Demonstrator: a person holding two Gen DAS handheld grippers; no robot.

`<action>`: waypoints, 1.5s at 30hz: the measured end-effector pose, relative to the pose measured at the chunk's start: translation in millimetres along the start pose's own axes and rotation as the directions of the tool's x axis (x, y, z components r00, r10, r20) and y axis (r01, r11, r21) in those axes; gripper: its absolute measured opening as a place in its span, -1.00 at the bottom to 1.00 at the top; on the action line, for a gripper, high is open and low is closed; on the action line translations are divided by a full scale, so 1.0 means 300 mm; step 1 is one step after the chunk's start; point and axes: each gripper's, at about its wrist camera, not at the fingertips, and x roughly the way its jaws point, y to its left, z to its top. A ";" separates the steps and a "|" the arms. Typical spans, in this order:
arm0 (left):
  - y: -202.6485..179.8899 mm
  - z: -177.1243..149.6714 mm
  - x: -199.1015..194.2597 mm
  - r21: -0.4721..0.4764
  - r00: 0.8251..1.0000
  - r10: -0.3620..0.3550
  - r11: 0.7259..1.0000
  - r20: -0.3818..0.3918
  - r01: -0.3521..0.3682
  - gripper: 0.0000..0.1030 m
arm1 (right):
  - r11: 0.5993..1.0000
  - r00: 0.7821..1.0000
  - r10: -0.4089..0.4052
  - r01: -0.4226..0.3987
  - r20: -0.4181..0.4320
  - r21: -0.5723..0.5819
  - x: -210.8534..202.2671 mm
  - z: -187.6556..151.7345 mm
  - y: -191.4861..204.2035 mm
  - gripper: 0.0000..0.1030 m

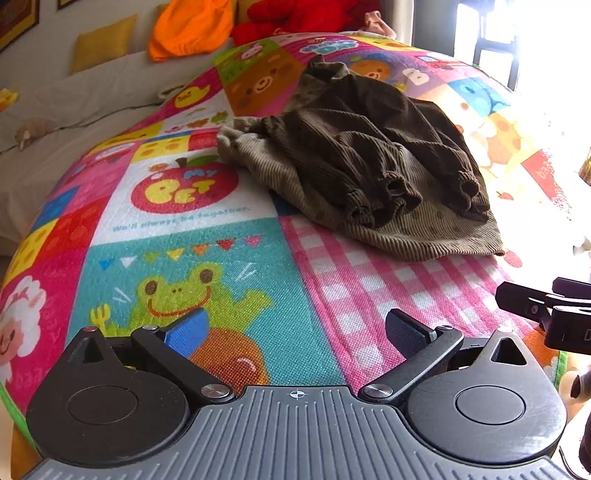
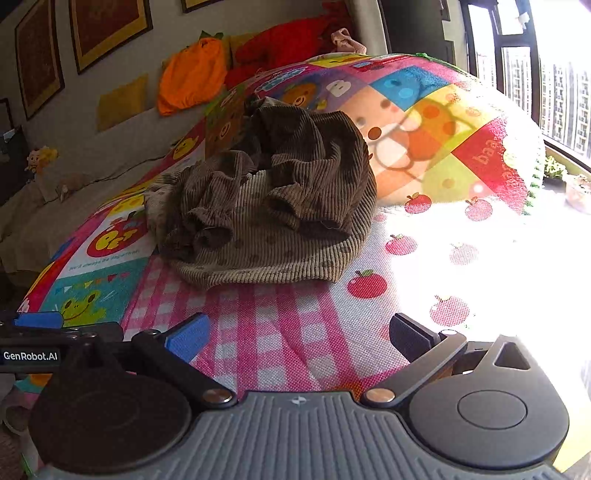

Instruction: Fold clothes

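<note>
A brown corduroy garment [image 1: 362, 173] lies crumpled on the colourful play mat [image 1: 207, 266], its darker sleeves with gathered cuffs bunched on top of a lighter ribbed body. It also shows in the right wrist view [image 2: 273, 206]. My left gripper [image 1: 295, 332] is open and empty, low over the mat, well short of the garment's near hem. My right gripper [image 2: 299, 336] is open and empty, over the pink checked patch in front of the hem. The right gripper's side shows at the right edge of the left wrist view [image 1: 546, 310].
The mat [image 2: 288, 332] covers a raised surface. A grey sofa [image 1: 74, 96] with orange [image 1: 188, 29] and red cushions [image 1: 295, 18] stands behind on the left. A bright window [image 2: 554, 74] is on the right; sunlight washes out the mat's right side.
</note>
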 end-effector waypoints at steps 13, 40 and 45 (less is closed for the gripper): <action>-0.020 -0.007 -0.009 0.040 0.999 0.032 0.999 0.004 -0.032 1.00 | 0.999 1.000 -0.010 0.011 0.005 -0.039 0.017 -0.015 0.010 1.00; -0.004 -0.012 -0.006 0.023 1.000 0.025 0.999 -0.018 -0.024 1.00 | 0.998 1.000 -0.012 0.011 -0.017 -0.067 0.029 -0.021 0.032 1.00; 0.001 -0.012 -0.003 0.017 0.999 0.022 1.000 -0.024 -0.022 1.00 | 0.998 1.000 -0.015 0.014 -0.017 -0.066 0.031 -0.021 0.033 1.00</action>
